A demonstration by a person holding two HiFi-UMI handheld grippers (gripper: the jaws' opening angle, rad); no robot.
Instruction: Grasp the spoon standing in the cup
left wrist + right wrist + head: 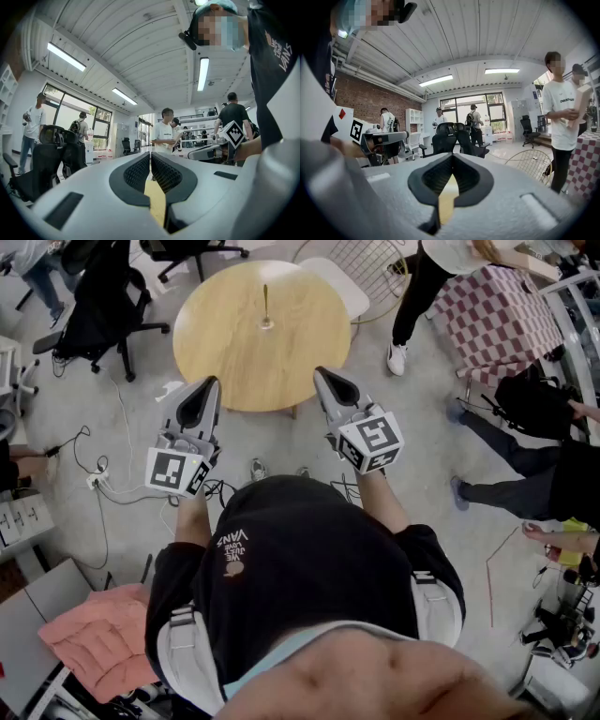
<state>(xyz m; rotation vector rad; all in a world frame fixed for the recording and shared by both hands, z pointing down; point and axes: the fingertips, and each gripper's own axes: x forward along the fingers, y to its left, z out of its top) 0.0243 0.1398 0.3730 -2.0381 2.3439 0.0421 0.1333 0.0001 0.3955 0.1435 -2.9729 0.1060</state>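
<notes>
This is looking like a big open office. Black office chairs on wheels (98, 296) are standing on the grey floor (75, 427) at the upper left of the head view. White cables and a plug strip (98, 482) are lying there too. Long white ceiling lights (65, 56) are shining. People (164, 131) are standing and talking near tall windows (480, 105), a red brick wall (370, 101) and white shelves (415, 119).

spoon (265, 298) in cup (266, 325) | cup on table (225, 357), far side | chair (336, 282) behind table
</notes>
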